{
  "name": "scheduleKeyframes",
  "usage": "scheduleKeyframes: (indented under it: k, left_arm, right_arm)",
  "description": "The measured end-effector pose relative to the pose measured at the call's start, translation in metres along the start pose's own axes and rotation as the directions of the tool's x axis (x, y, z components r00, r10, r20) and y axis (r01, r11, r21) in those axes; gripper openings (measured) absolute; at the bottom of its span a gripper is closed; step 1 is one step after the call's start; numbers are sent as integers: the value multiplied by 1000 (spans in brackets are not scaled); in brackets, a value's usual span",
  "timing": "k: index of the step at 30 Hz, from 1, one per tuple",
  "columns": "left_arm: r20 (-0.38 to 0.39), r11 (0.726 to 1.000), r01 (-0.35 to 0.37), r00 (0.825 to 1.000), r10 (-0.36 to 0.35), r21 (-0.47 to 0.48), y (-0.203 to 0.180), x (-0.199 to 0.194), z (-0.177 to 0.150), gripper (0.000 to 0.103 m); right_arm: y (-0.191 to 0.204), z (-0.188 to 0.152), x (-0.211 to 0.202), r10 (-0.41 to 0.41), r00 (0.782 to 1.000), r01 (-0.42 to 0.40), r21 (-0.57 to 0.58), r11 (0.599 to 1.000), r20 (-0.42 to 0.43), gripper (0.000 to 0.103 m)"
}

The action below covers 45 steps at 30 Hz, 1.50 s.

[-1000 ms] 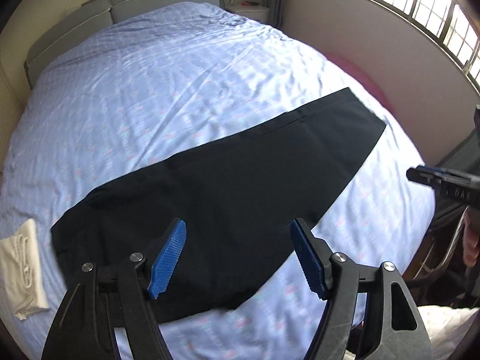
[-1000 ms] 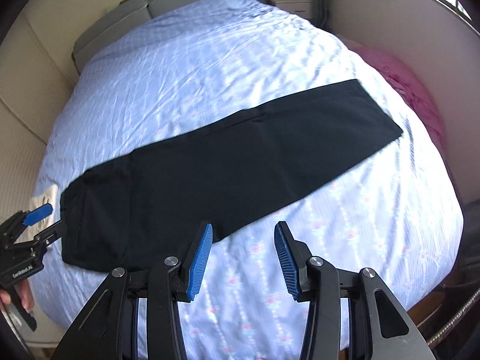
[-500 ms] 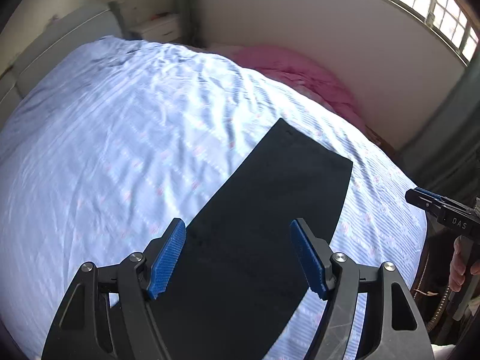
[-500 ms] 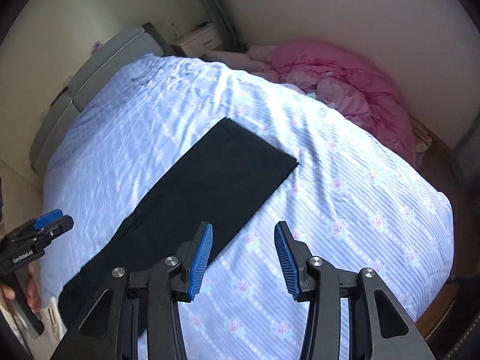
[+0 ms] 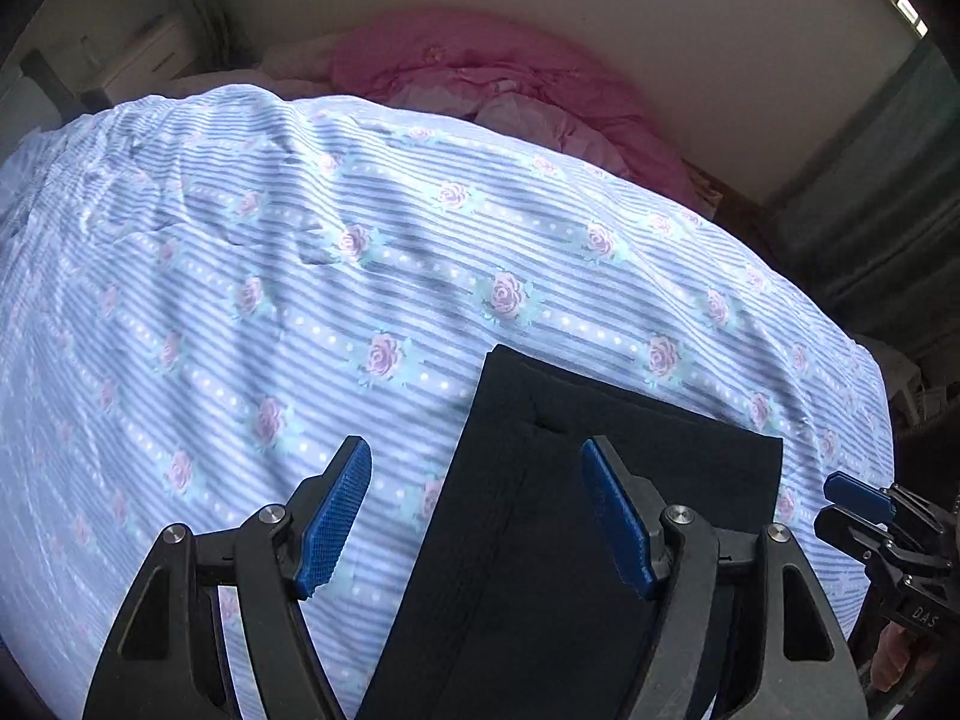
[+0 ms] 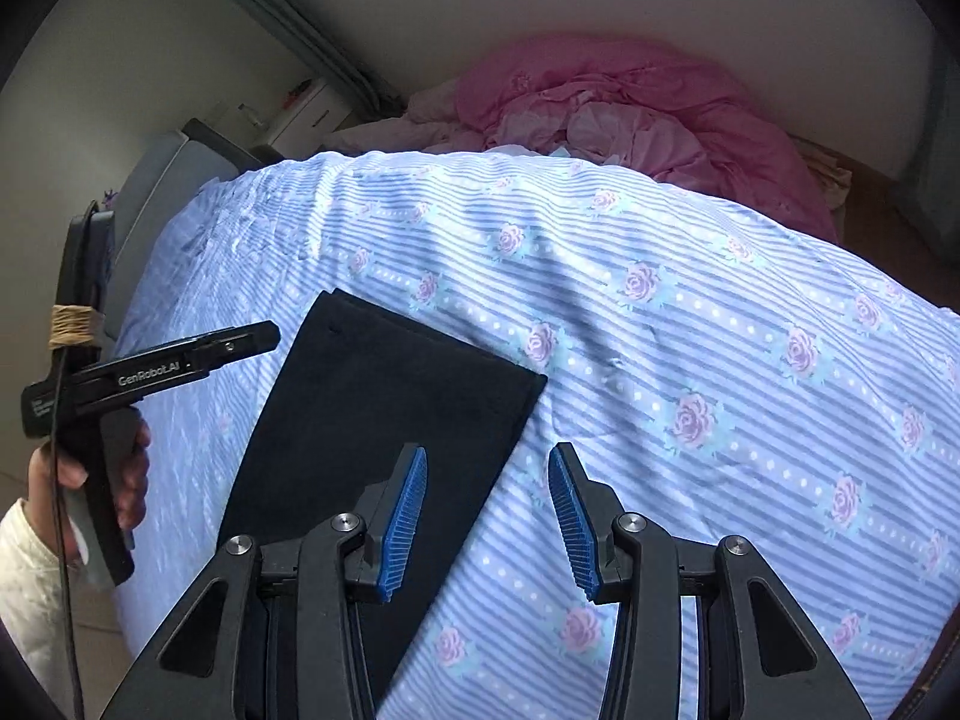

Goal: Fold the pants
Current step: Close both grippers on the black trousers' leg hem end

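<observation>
Black pants (image 5: 540, 540) lie flat on the bed, folded lengthwise; only the leg-cuff end shows. My left gripper (image 5: 480, 516) is open and empty, low over the cuff's left edge. In the right wrist view the pants (image 6: 384, 414) run from lower left to the cuff edge. My right gripper (image 6: 486, 519) is open and empty, over the cuff's right corner. The right gripper also shows in the left wrist view (image 5: 864, 516), and the left gripper in the right wrist view (image 6: 246, 342).
The bed (image 5: 300, 300) has a blue striped sheet with pink roses. A pink duvet (image 6: 630, 108) is heaped beyond the bed's far side by the wall. A white nightstand (image 6: 306, 105) stands at the far left. The grey headboard (image 6: 156, 192) is at left.
Both grippers have swung right along the pants and dropped close to the cuff end. The waist end and white cloth have left the view. Both stay open.
</observation>
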State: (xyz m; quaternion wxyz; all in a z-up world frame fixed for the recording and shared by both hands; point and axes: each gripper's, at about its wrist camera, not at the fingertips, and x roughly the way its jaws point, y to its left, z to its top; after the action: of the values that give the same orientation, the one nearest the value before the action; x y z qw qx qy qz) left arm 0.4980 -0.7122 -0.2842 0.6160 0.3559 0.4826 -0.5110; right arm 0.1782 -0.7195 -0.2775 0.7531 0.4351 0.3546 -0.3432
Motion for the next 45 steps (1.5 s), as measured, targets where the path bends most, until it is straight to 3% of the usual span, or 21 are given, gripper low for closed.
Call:
scheduleKeyframes:
  k: [4, 6, 8, 9, 11, 16, 26, 27, 28, 29, 32, 34, 39, 42, 44, 45]
  left_arm:
    - [-30, 999, 37, 999, -38, -38, 7, 27, 11, 71]
    - [-39, 994, 72, 996, -76, -81, 12, 33, 12, 64]
    - [-34, 988, 118, 992, -122, -102, 13, 34, 12, 48]
    - [-29, 987, 126, 991, -129, -96, 11, 32, 13, 46]
    - [-32, 990, 128, 991, -130, -59, 5, 29, 14, 32]
    - [-13, 996, 94, 995, -94, 6, -7, 15, 15, 30]
    - [5, 992, 124, 992, -124, 24, -19, 7, 7, 30]
    - [1, 993, 114, 994, -114, 33, -21, 6, 4, 27]
    - [-5, 995, 92, 996, -91, 42, -22, 7, 2, 12]
    - [-6, 997, 66, 998, -66, 46, -22, 11, 3, 5]
    - [40, 999, 28, 999, -29, 34, -18, 9, 10, 5]
    - [50, 999, 43, 998, -43, 1, -10, 6, 18, 5]
    - [-32, 1000, 29, 999, -28, 12, -5, 34, 24, 6]
    - [-23, 998, 58, 998, -58, 5, -3, 32, 27, 18]
    - [-1, 996, 92, 996, -92, 4, 0, 24, 30, 45]
    - [12, 995, 95, 995, -96, 10, 2, 20, 31, 47]
  right_arm:
    - [-10, 8, 15, 1, 1000, -1, 39, 999, 2, 45]
    - [-14, 10, 24, 25, 1000, -24, 57, 998, -10, 44]
    - [-13, 13, 33, 45, 998, -43, 58, 997, -31, 43]
    - [-13, 13, 36, 43, 999, -41, 60, 997, -34, 43]
    - [-14, 14, 40, 49, 998, -47, 72, 996, -34, 42]
    - [-16, 16, 46, 50, 998, -46, 88, 995, -40, 30]
    - [-19, 22, 48, 46, 999, -44, 58, 997, -28, 25]
    - [-19, 22, 49, 42, 999, -40, 55, 998, -34, 25]
    - [-19, 22, 50, 43, 998, -41, 54, 998, -36, 23]
    - [-19, 22, 51, 37, 999, -35, 51, 998, -35, 19]
    - [-19, 21, 49, 27, 999, -25, 56, 998, -28, 12]
    - [-21, 23, 46, 34, 999, -33, 75, 997, -23, 9]
    - [-19, 36, 44, 37, 999, -36, 84, 996, -10, 8]
    - [-21, 31, 50, 12, 999, -8, 86, 996, -37, 11]
    - [-26, 27, 48, 3, 999, 3, 119, 993, -47, 30]
    - [-30, 25, 46, 20, 999, -13, 143, 990, -45, 35]
